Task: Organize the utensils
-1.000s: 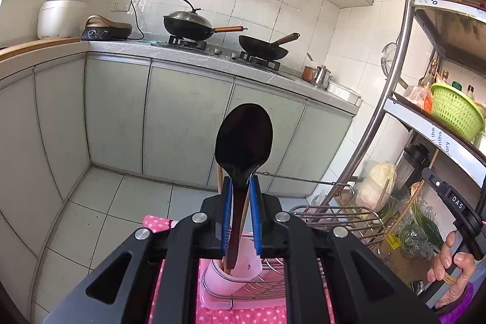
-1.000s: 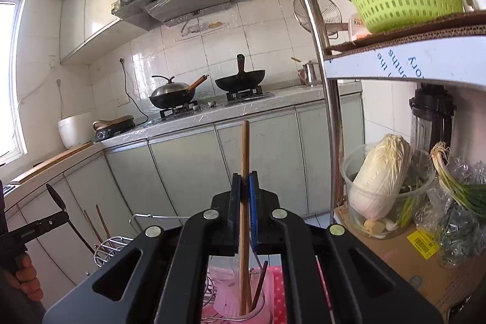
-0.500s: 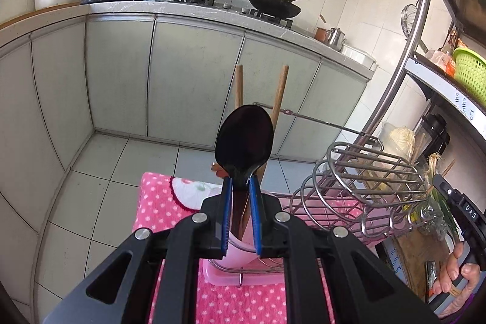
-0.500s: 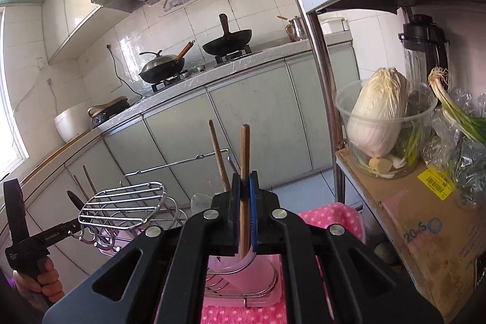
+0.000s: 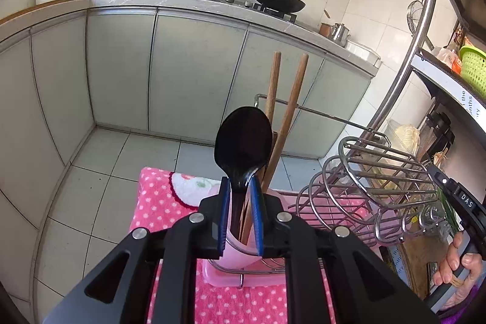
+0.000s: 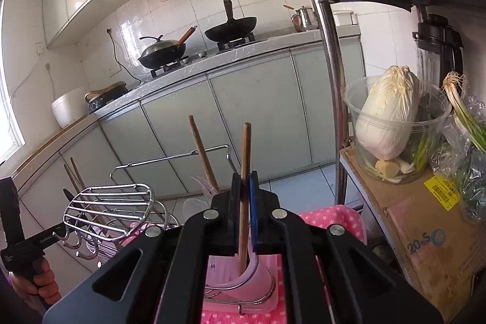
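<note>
Now both tools have dropped lower over the pink holder cup than they were a second ago, when the cooktop filled more of each view and the holder sat near the bottom edge. The left tool is clamped on the neck of a black spoon, bowl end up, its handle already reaching down inside the cup. The right tool is pinched on a wooden chopstick, held nearly upright with its lower end inside the same cup. By my reading both utensils are nearly seated, and what remains is to let go and lift clear.

Two wooden chopsticks already stand in the cup just behind the spoon, leaning apart at the top; in the right view one of them tilts left, near the held stick. They crowd the opening, so a crooked release could knock them or leave the spoon propped on them.

The cup sits in a wire dish rack on a pink tray, on the pink dotted cloth over the counter. The rack's curved plate loops rise just beside the cup on the right tool's side, and a long wire arm crosses behind the chopsticks; either could catch a tool pulling away. A cabbage in a clear tub sits well apart on the shelf.
</note>
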Demonstrator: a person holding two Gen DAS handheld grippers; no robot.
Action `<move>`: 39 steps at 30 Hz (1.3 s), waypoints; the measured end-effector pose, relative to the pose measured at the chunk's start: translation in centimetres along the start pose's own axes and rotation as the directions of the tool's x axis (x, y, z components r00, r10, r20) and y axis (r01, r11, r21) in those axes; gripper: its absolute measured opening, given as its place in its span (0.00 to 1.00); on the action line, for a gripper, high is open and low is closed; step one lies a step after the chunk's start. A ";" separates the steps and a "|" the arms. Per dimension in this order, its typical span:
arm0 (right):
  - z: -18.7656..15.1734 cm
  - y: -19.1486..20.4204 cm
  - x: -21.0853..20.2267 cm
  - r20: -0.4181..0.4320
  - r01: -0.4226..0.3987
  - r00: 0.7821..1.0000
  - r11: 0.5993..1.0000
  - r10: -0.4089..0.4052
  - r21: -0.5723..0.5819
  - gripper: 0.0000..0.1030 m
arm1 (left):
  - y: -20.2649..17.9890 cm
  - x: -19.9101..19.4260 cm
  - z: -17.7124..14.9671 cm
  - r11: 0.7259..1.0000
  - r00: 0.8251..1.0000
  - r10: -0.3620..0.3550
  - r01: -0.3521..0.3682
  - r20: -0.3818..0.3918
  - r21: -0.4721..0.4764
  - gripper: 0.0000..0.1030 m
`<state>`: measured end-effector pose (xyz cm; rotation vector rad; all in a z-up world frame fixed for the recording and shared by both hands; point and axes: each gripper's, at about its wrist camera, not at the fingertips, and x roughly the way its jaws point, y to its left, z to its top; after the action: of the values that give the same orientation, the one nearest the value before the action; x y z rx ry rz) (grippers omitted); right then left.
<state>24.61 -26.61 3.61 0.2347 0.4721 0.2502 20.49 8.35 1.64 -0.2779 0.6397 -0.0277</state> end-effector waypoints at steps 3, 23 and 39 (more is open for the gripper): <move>0.3 0.5 0.6 -0.015 0.002 1.000 1.000 -0.003 -0.022 0.06 | -0.3 -0.1 0.1 1.000 1.000 -0.008 0.008 0.001 0.004 0.29; -0.7 -0.1 -1.6 -0.060 -0.006 0.998 1.000 0.005 -0.009 0.30 | -0.4 -2.4 0.1 0.998 0.998 -0.058 0.058 -0.004 -0.029 0.44; -4.2 3.1 -8.6 -0.004 -0.057 0.998 0.998 0.057 -0.030 0.43 | -3.2 -7.4 -2.9 0.999 0.998 -0.018 0.015 0.066 0.037 0.53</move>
<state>14.66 -25.52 4.38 0.2186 0.4646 0.3133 13.03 5.38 4.64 -0.2477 0.5702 -0.0459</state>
